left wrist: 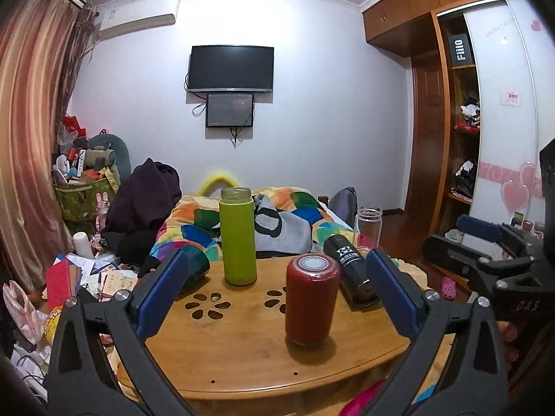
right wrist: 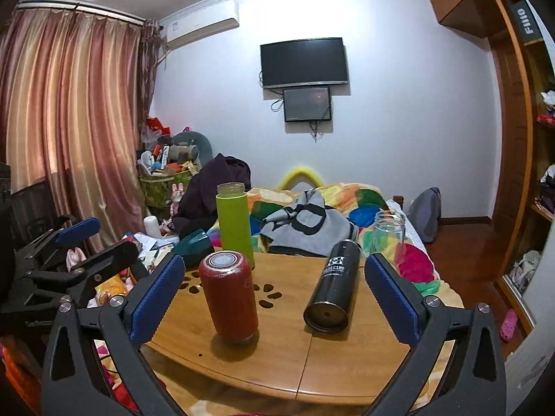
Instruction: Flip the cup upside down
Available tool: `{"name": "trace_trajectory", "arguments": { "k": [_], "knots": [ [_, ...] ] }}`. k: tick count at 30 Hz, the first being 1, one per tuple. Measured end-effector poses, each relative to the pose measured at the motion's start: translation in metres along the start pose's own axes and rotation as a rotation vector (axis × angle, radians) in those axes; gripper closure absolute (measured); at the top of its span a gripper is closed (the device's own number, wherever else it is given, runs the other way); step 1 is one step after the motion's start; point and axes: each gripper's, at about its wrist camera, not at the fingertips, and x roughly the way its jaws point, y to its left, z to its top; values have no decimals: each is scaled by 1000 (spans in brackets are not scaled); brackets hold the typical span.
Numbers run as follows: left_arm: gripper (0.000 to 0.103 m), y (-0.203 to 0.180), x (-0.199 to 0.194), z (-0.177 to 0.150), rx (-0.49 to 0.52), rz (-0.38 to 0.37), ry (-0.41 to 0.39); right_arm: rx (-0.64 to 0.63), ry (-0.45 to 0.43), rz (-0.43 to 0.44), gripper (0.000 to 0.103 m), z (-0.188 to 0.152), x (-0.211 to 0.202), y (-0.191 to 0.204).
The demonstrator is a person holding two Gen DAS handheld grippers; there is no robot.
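A red cup (left wrist: 312, 300) stands upside down on the wooden table (left wrist: 242, 357), base ring up; it also shows in the right wrist view (right wrist: 229, 300). A green cup (left wrist: 238, 235) stands upright with its mouth open (right wrist: 234, 223). A black cup (left wrist: 350, 272) lies on its side (right wrist: 333, 286). A dark teal cup (left wrist: 194, 268) lies at the table's left edge (right wrist: 192, 242). A clear glass cup (left wrist: 368, 225) stands upright behind the table (right wrist: 387, 234). My left gripper (left wrist: 274, 294) and right gripper (right wrist: 274, 298) are both open and empty, in front of the cups.
A bed with a colourful quilt (left wrist: 295, 208) lies behind the table. Cluttered papers and toys (left wrist: 86, 270) fill the floor at left. A wardrobe (left wrist: 461, 121) stands at right. The other gripper shows at the right edge of the left wrist view (left wrist: 485, 253).
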Motion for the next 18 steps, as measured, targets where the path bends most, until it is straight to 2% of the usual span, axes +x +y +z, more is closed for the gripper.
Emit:
{"name": "trace_trajectory", "arguments": {
  "k": [18],
  "knots": [
    [0,-4,-6,-9,-8,30,-3,13,-1,-30,0,-4,-5,-4]
  ]
}}
